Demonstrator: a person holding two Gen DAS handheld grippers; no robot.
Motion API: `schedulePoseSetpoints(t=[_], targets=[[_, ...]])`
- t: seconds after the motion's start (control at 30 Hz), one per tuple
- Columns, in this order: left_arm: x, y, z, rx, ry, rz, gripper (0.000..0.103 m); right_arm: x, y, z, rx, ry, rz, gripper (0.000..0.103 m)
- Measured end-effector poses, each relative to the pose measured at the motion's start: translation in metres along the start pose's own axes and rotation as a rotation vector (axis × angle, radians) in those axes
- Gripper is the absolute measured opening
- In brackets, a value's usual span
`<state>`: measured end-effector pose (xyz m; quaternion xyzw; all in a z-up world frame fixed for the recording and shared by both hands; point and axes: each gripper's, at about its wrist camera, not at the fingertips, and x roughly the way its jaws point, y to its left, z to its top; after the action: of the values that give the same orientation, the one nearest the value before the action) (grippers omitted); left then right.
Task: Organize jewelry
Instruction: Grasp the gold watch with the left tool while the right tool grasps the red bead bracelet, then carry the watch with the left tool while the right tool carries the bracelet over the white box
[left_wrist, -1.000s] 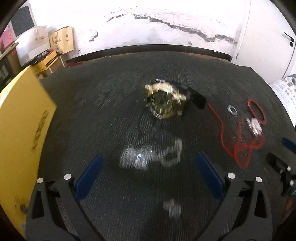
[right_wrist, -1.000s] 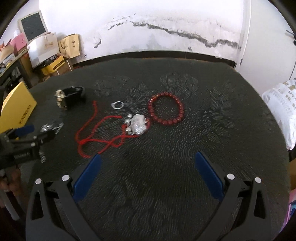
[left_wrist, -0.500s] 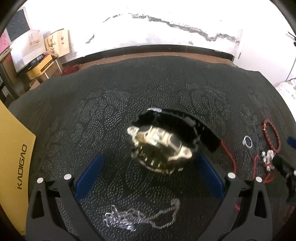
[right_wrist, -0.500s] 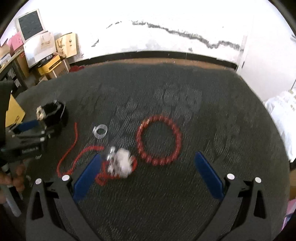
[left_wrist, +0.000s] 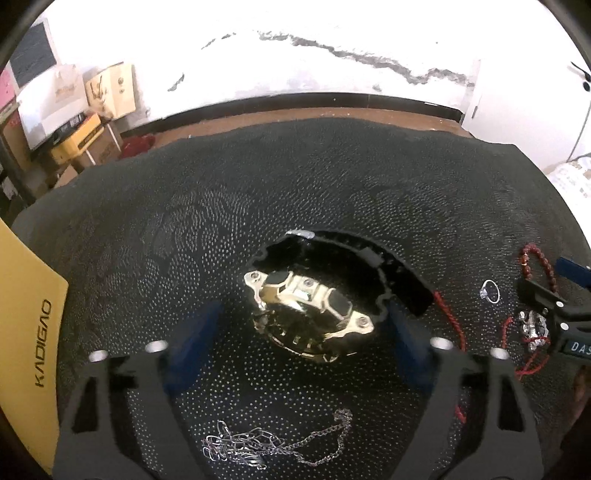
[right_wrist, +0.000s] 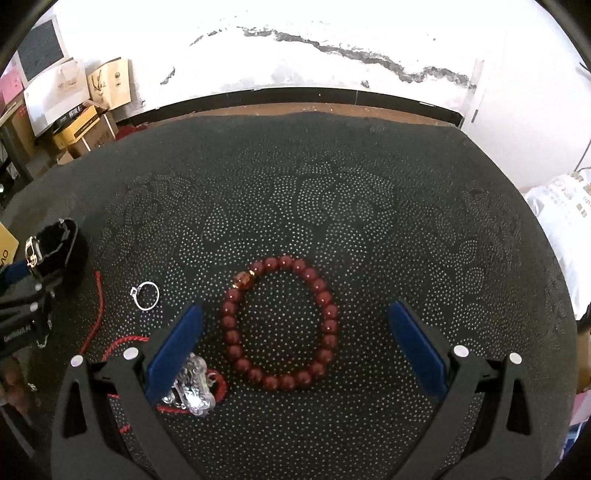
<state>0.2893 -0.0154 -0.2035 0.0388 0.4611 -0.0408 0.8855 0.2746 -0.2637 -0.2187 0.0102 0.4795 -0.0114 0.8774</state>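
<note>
A gold watch with a black strap (left_wrist: 310, 314) lies on the dark mat, between the open fingers of my left gripper (left_wrist: 299, 332); it also shows in the right wrist view (right_wrist: 55, 251). A silver chain (left_wrist: 258, 448) lies just below it. My right gripper (right_wrist: 295, 339) is open around a red bead bracelet (right_wrist: 280, 325). A silver pendant (right_wrist: 194, 391) on a red cord (right_wrist: 98, 314) lies by its left finger. A small ring (right_wrist: 147, 294) lies left of the bracelet.
A yellow box (left_wrist: 26, 332) stands at the mat's left edge. Cardboard boxes and bags (left_wrist: 88, 110) sit on the floor at the back left. A white bag (right_wrist: 565, 221) is off the mat's right side. The left gripper's body (right_wrist: 22, 314) shows in the right wrist view.
My left gripper moved forward from over the silver chain to around the watch. My right gripper moved forward and down, from well back of the jewelry to around the bead bracelet.
</note>
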Motion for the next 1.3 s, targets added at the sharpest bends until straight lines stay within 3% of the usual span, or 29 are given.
schedulePoseSetpoints(t=[0.17, 0.23, 0.3, 0.33, 0.63, 0.9, 1.1, 1.3], targets=[[-0.003, -0.008, -0.005, 0.028, -0.028, -0.002, 0.062, -0.008, 0.007, -0.009, -0.042, -0.012, 0.03, 0.076], [-0.003, -0.009, -0.007, 0.017, -0.033, 0.001, 0.061, -0.013, 0.009, -0.01, -0.044, -0.026, 0.028, 0.052], [-0.004, -0.011, -0.008, 0.019, -0.035, 0.006, 0.061, -0.015, 0.007, -0.009, -0.036, -0.027, 0.046, 0.019], [-0.005, -0.012, -0.009, 0.017, -0.036, 0.007, 0.061, -0.015, 0.006, -0.01, -0.036, -0.028, 0.053, 0.016], [-0.015, -0.013, -0.009, 0.029, -0.052, 0.018, 0.06, -0.021, -0.003, -0.007, -0.02, -0.042, 0.075, 0.015], [-0.041, -0.014, -0.002, 0.026, -0.09, 0.013, 0.06, -0.052, -0.003, 0.001, -0.013, -0.102, 0.08, 0.015], [-0.08, -0.012, 0.002, 0.015, -0.091, 0.002, 0.06, -0.098, 0.008, 0.009, -0.01, -0.144, 0.112, 0.015], [-0.147, 0.0, 0.006, 0.001, -0.126, 0.021, 0.06, -0.154, 0.031, 0.012, -0.009, -0.19, 0.141, 0.015]])
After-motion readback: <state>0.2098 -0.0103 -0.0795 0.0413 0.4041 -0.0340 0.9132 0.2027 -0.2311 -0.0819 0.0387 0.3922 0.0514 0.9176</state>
